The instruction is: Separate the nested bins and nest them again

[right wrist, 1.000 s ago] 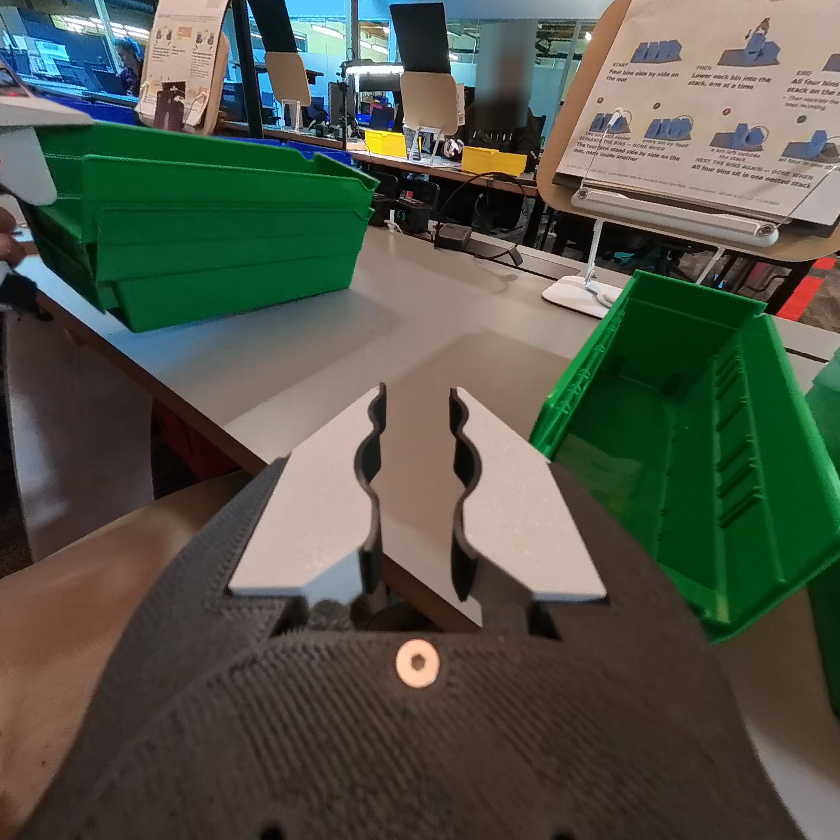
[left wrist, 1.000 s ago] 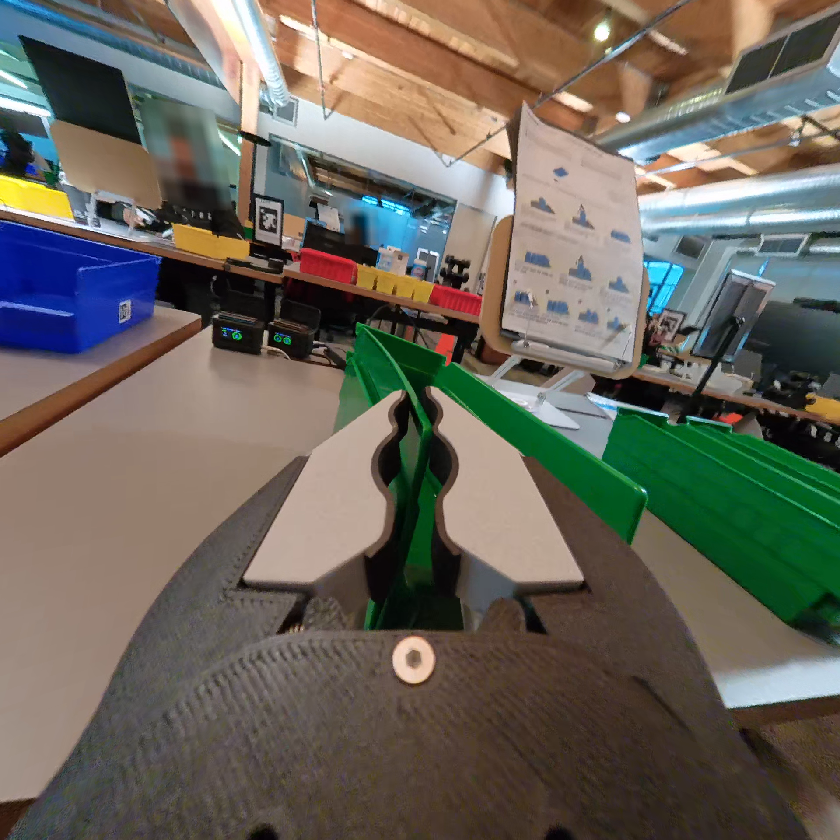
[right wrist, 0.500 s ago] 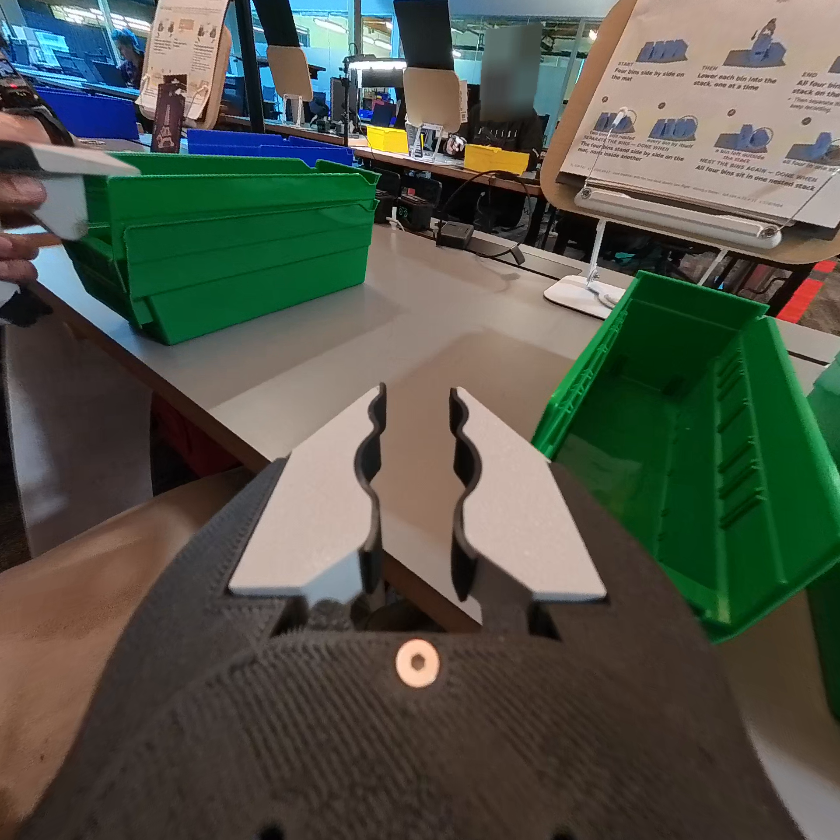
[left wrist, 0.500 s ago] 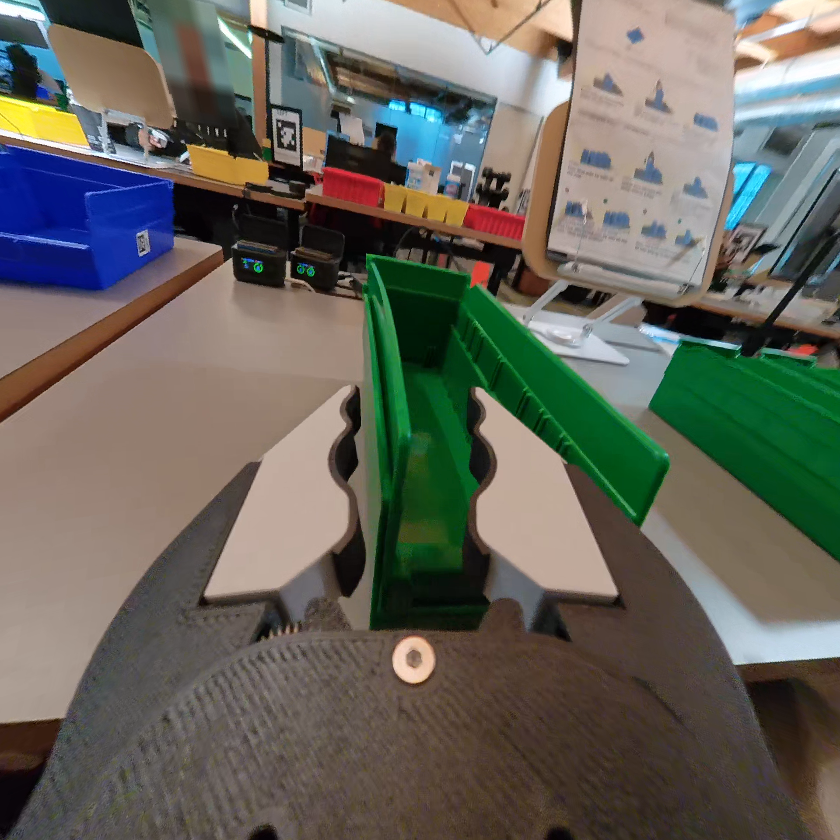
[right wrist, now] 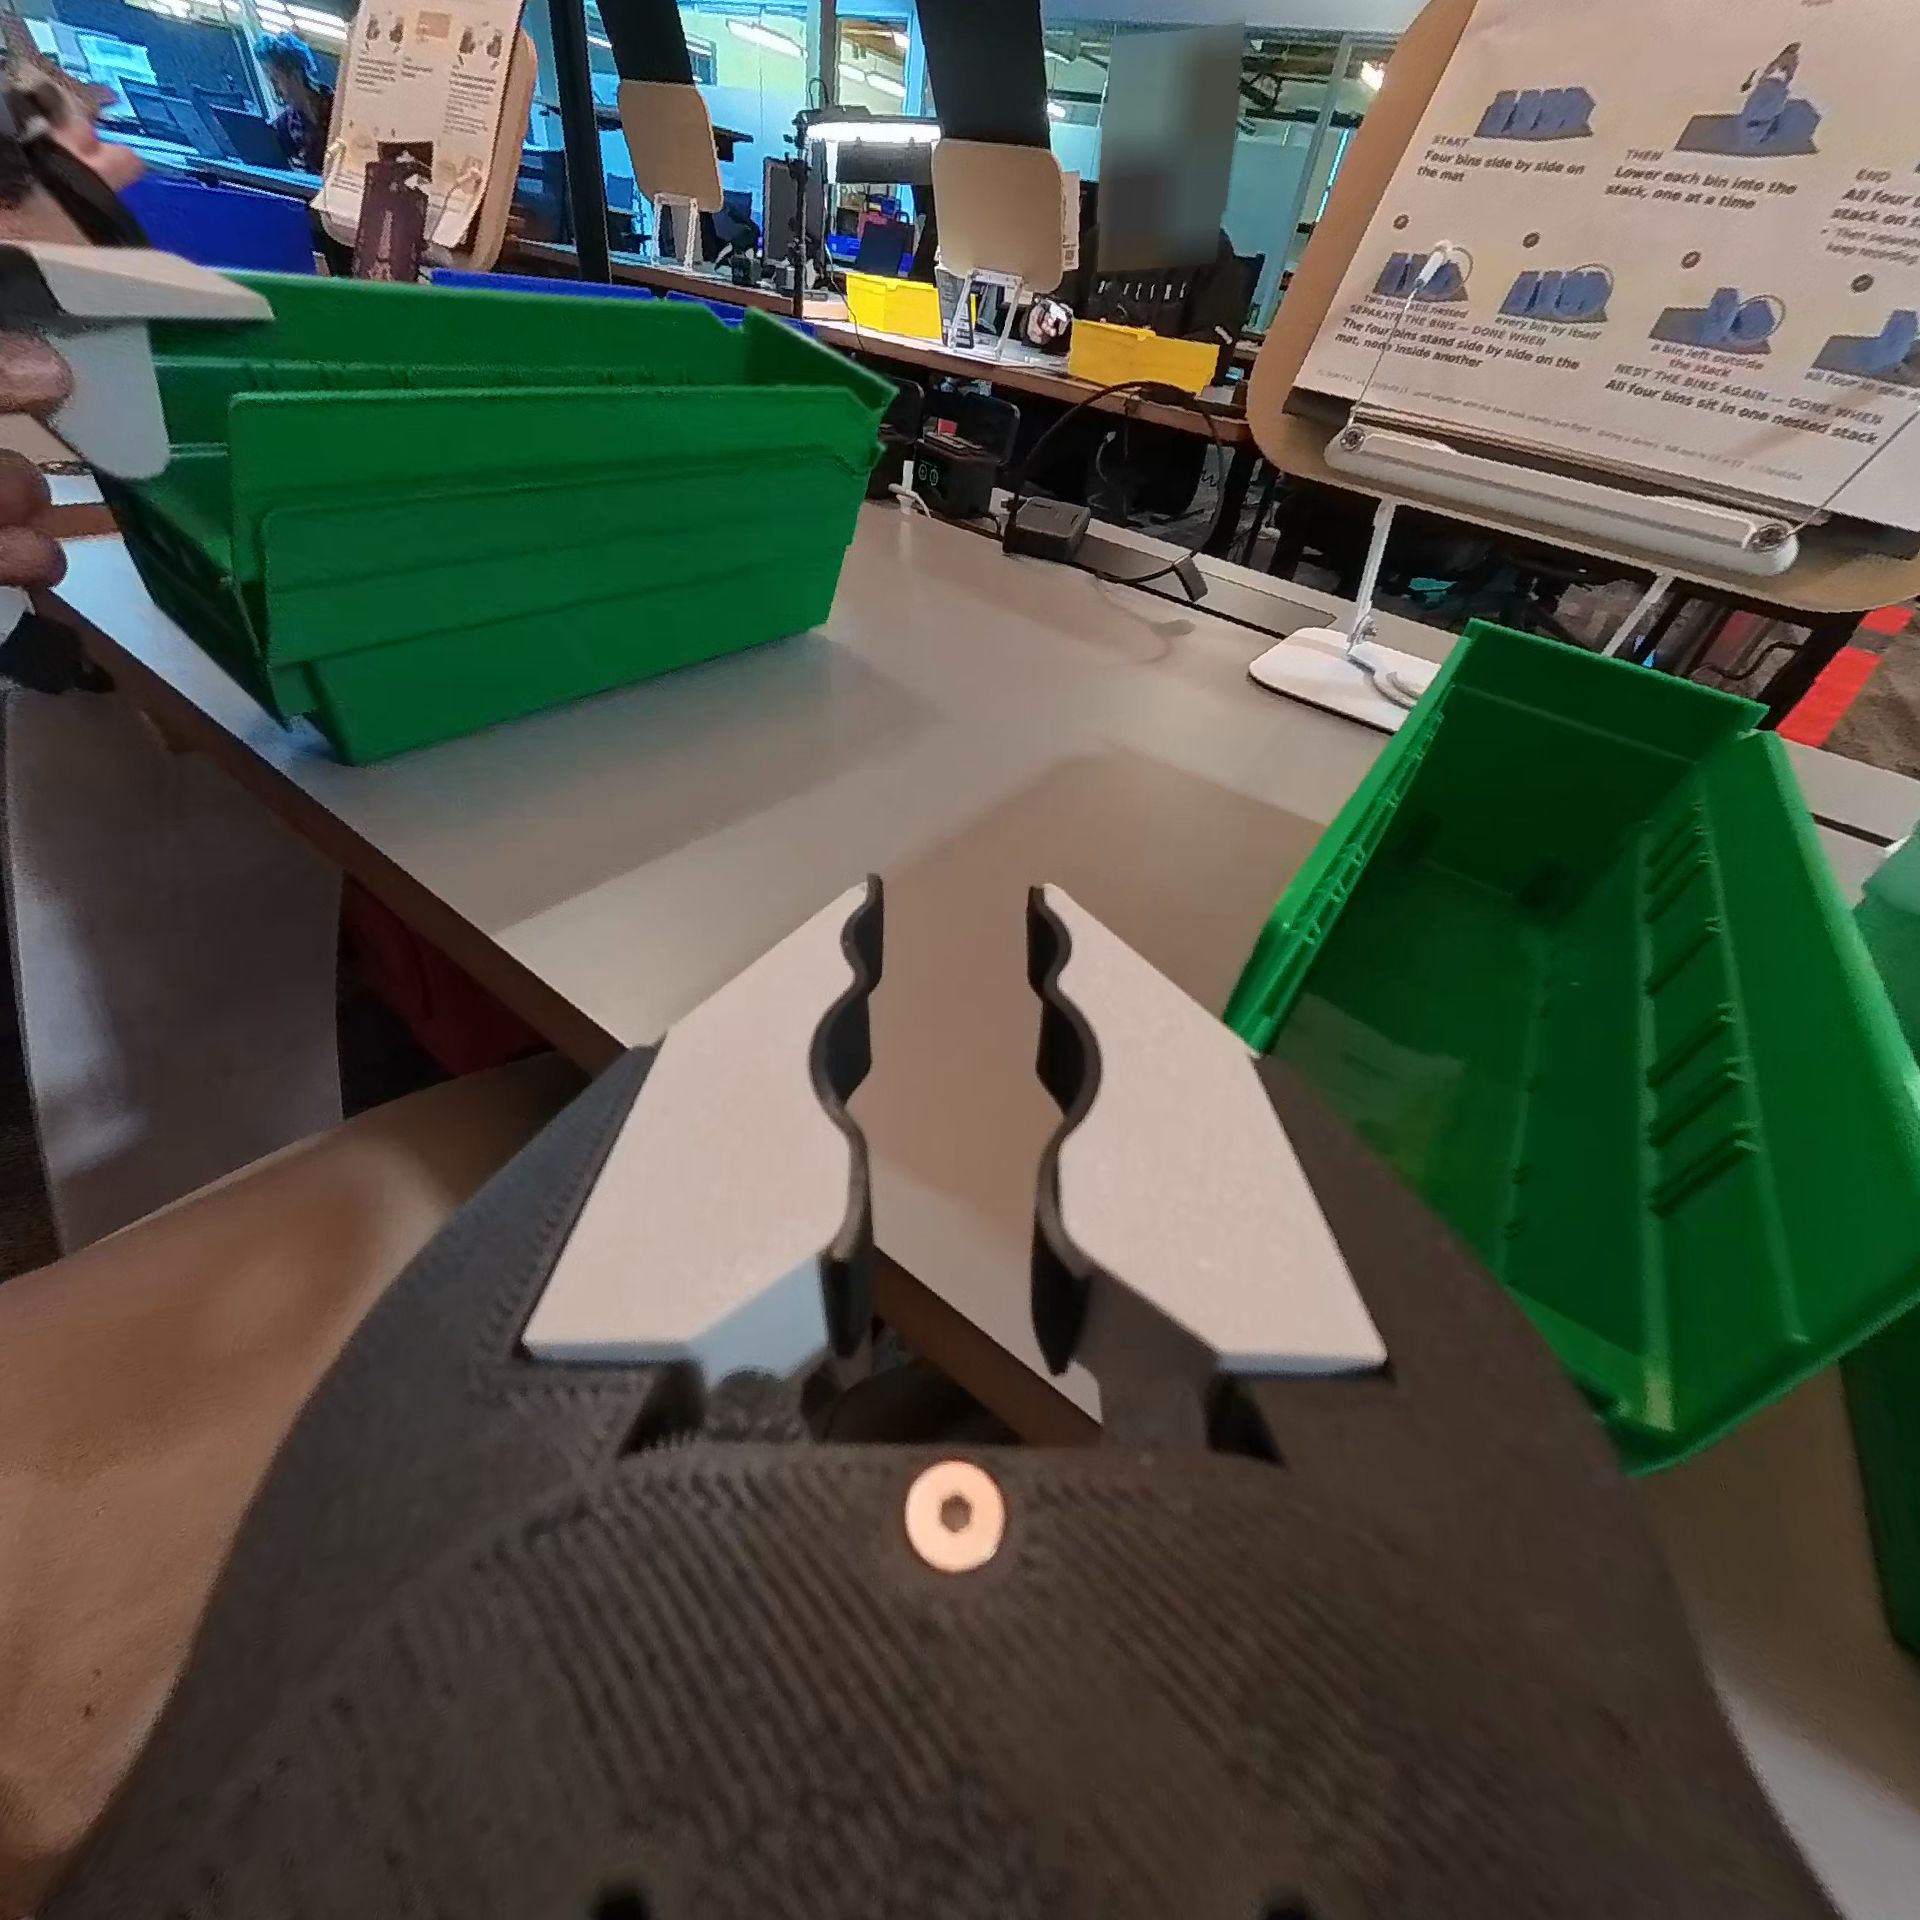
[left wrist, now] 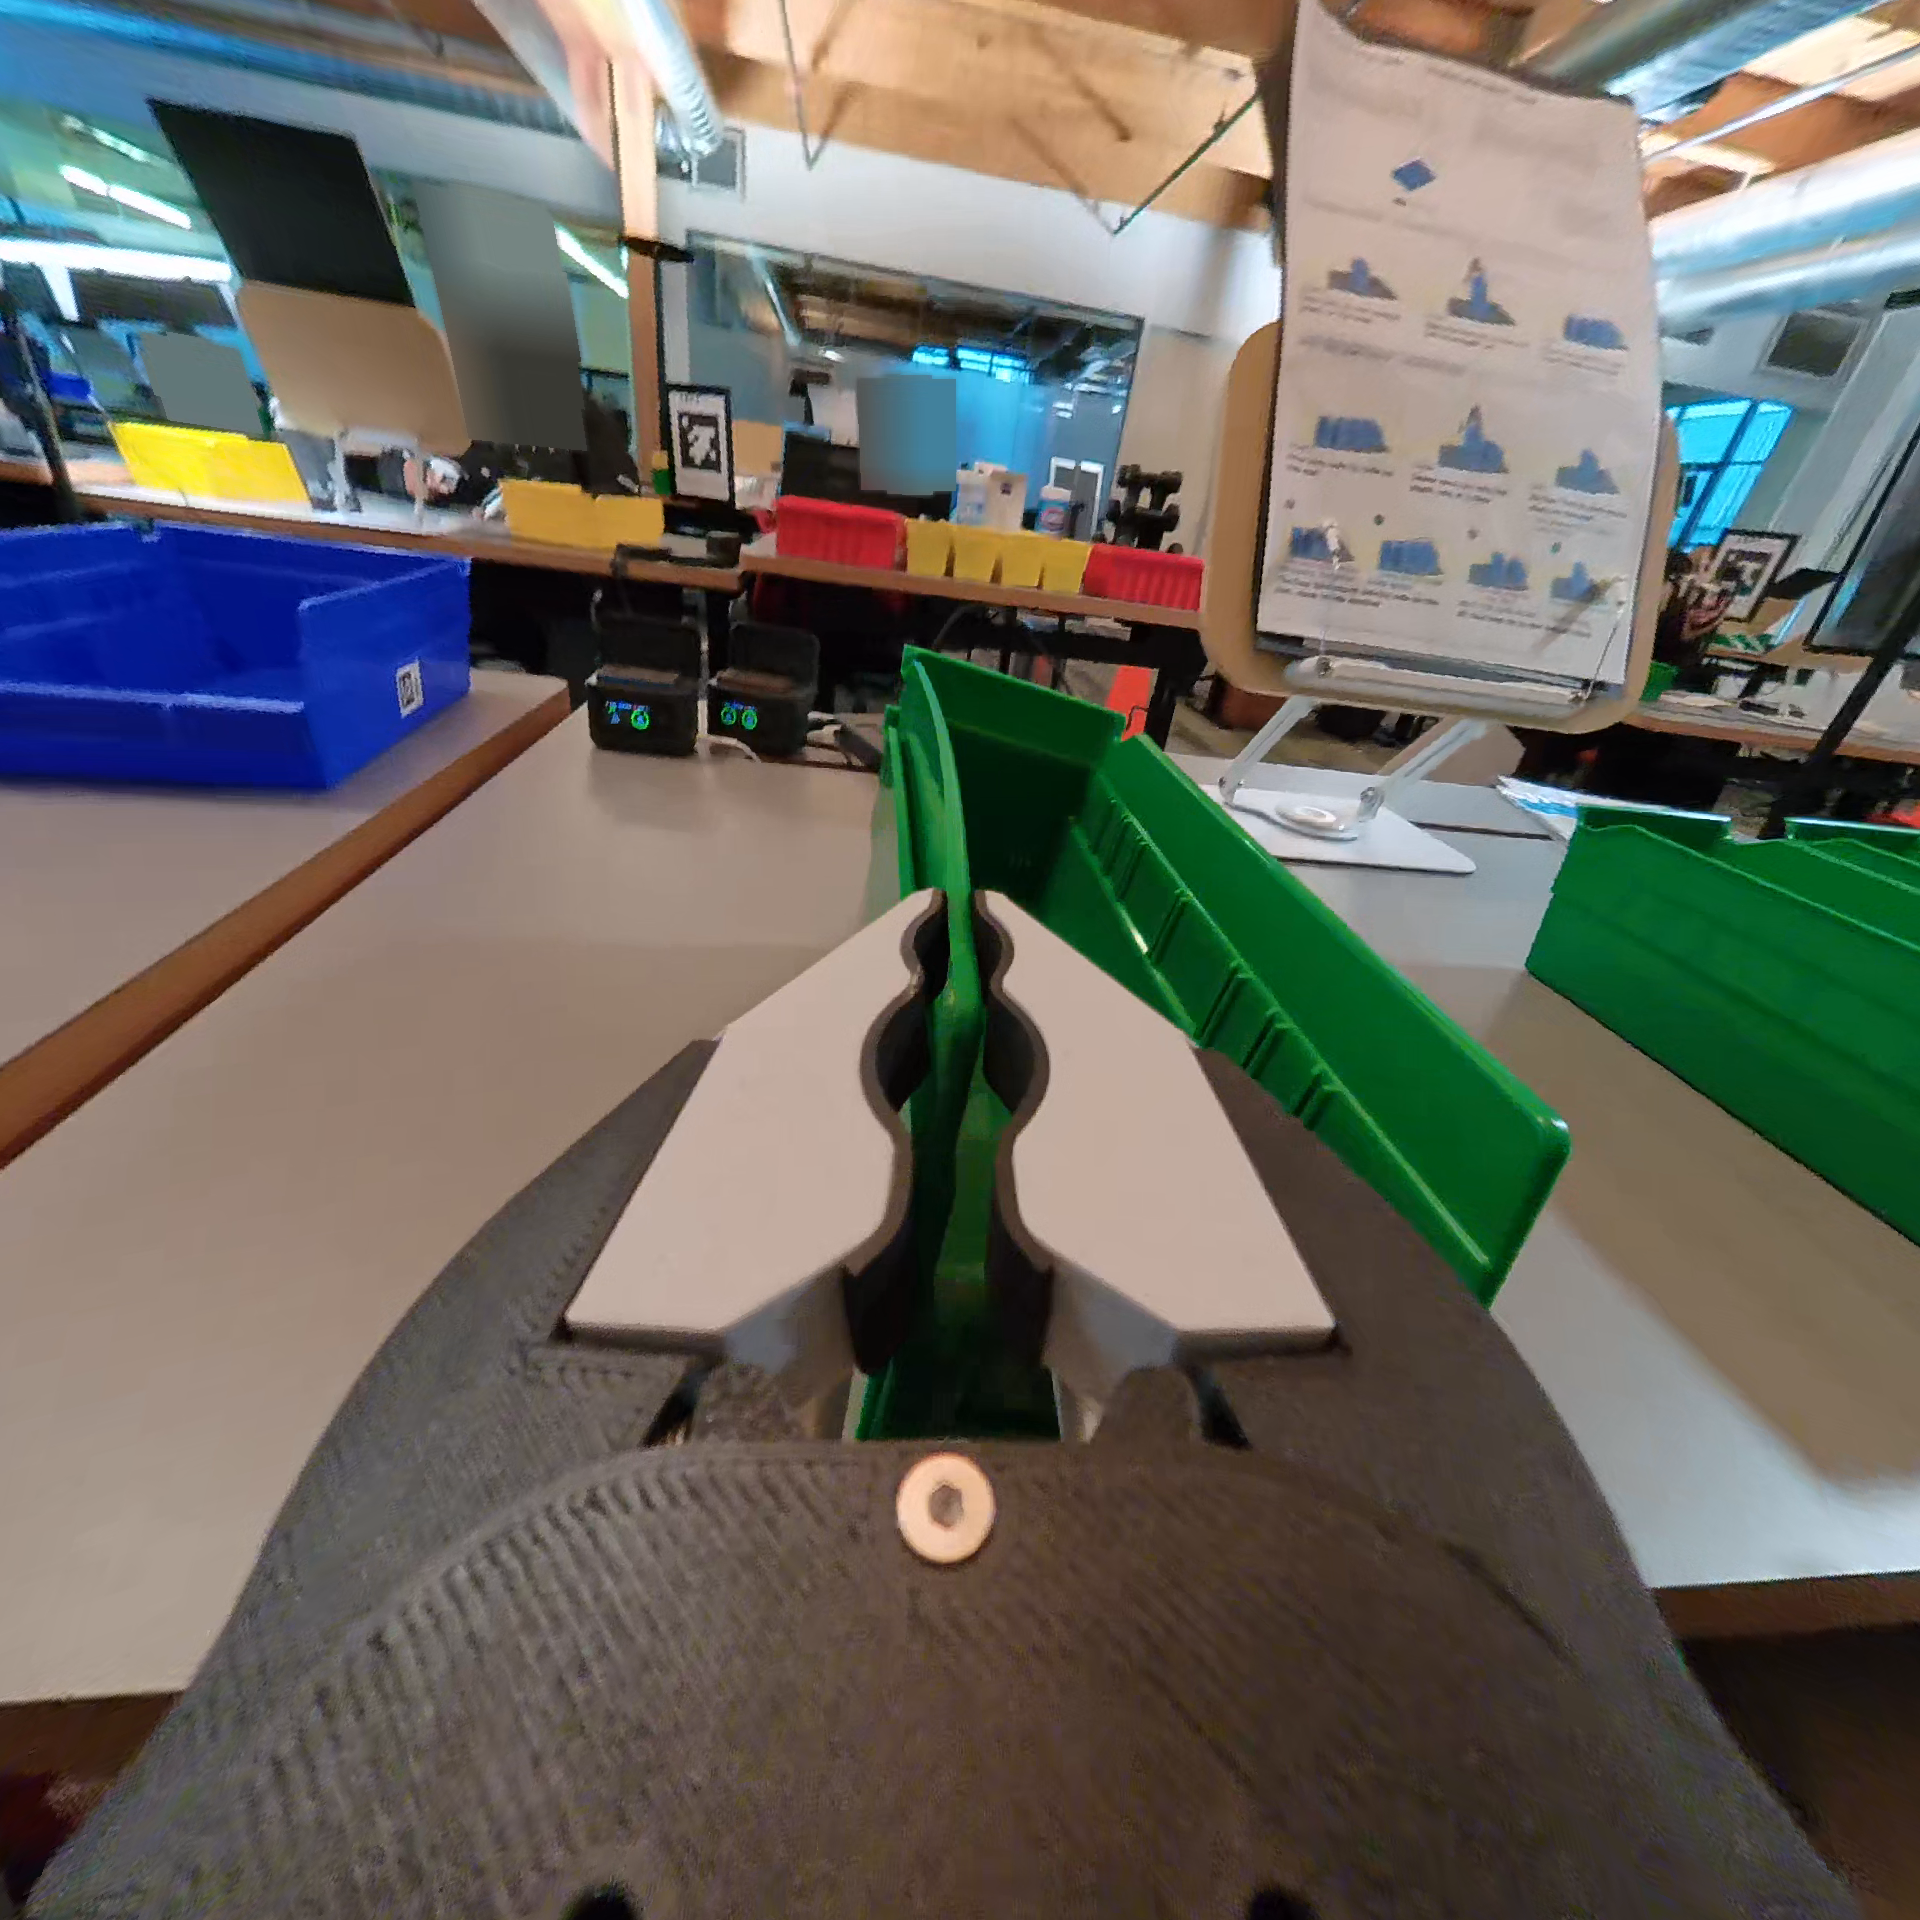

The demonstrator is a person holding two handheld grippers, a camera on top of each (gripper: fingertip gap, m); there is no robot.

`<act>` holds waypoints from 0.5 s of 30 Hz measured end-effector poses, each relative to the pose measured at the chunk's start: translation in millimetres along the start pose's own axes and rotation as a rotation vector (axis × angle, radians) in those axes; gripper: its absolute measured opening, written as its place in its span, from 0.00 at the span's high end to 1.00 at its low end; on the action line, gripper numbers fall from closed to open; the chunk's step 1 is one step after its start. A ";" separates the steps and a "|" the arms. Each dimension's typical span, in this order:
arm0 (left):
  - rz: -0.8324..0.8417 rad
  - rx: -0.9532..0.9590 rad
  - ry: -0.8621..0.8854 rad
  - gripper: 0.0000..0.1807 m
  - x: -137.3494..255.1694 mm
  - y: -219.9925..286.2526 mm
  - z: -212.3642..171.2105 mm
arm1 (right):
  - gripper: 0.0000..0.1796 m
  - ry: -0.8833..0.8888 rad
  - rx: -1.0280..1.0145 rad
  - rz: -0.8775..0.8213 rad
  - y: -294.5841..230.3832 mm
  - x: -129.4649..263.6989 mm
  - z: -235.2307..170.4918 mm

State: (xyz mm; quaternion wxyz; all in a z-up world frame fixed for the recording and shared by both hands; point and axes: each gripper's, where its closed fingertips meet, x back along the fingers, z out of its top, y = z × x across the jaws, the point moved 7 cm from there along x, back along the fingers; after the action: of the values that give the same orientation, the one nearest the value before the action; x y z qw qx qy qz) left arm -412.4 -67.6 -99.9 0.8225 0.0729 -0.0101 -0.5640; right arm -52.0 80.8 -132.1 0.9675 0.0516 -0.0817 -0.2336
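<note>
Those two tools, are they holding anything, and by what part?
The left tool is clamped on the rim of a green bin's side wall, at the top of the stack. The right tool is open and holds nothing.

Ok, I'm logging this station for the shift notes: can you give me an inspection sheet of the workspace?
Surface: grey table, brown front edge.
Job's things: nested stack of green bins at left; single green bin at right.
Clutter: two black chargers; instruction sheet stand.
Grippers: left gripper shut on the top stacked bin's wall; right gripper open, holding nothing, between stack and single bin.
Cables: black cable at the table's back.
Surroundings: blue bin on neighbouring table; yellow and red bins beyond.
</note>
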 end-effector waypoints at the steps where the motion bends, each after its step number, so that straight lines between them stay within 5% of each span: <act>1: 0.000 0.002 0.017 1.00 0.5 1.6 1.2 | 0.85 -0.001 0.001 0.001 -0.1 -0.2 -0.1; 15: -0.017 0.176 0.064 1.00 3.8 3.2 4.1 | 0.85 -0.002 0.043 0.023 -9.8 -2.6 -0.5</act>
State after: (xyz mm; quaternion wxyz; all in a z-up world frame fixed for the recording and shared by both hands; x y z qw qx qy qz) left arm -408.4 -70.4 -95.7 0.8079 0.1629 -0.0328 -0.5654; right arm -58.5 73.3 -134.4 0.9688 0.0710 -0.0884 -0.2205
